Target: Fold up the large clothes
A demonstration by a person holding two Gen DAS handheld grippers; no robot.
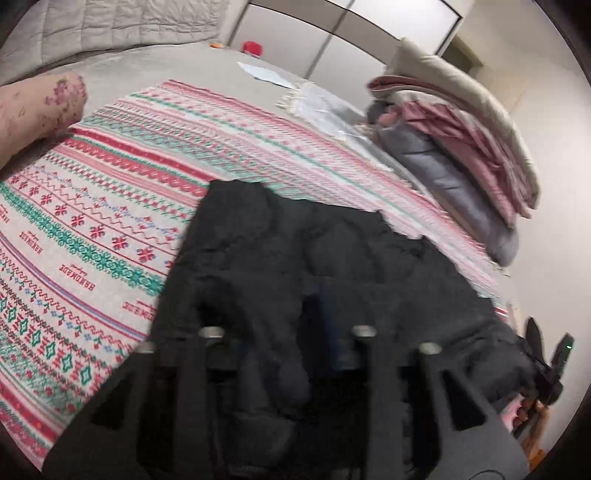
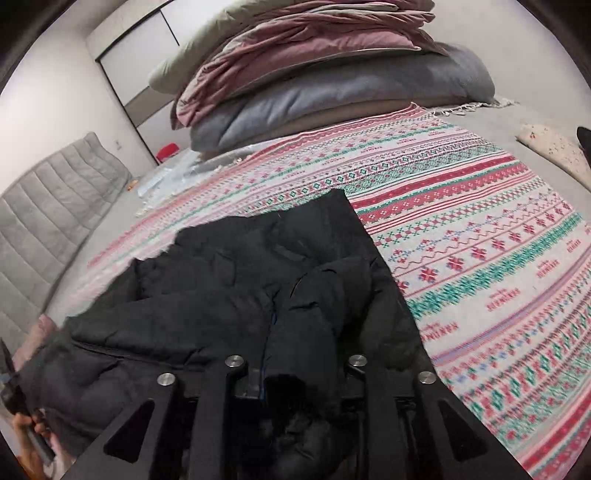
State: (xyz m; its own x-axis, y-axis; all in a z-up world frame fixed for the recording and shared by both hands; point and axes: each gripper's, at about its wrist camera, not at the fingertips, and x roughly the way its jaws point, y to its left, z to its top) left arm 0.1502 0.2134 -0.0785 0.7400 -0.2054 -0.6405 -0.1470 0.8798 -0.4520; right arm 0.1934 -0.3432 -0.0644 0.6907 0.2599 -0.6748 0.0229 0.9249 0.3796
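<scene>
A black padded jacket (image 1: 314,258) lies on a patterned red, green and white blanket (image 1: 110,206) on the bed. It also shows in the right wrist view (image 2: 229,288), on the same blanket (image 2: 480,258). My left gripper (image 1: 291,332) is shut on the near edge of the jacket, whose cloth bunches between the fingers. My right gripper (image 2: 295,373) is shut on a thick fold of the jacket at its other near corner. The fingertips of both are buried in black cloth. The other gripper shows at each view's edge (image 1: 546,362) (image 2: 11,384).
A stack of folded quilts and a grey pillow (image 2: 332,74) sits at the blanket's far side, also in the left view (image 1: 461,155). A floral bolster (image 1: 37,107) lies at the left. A grey headboard (image 2: 48,206), a wardrobe (image 1: 351,33) and a red object (image 1: 253,48) stand beyond.
</scene>
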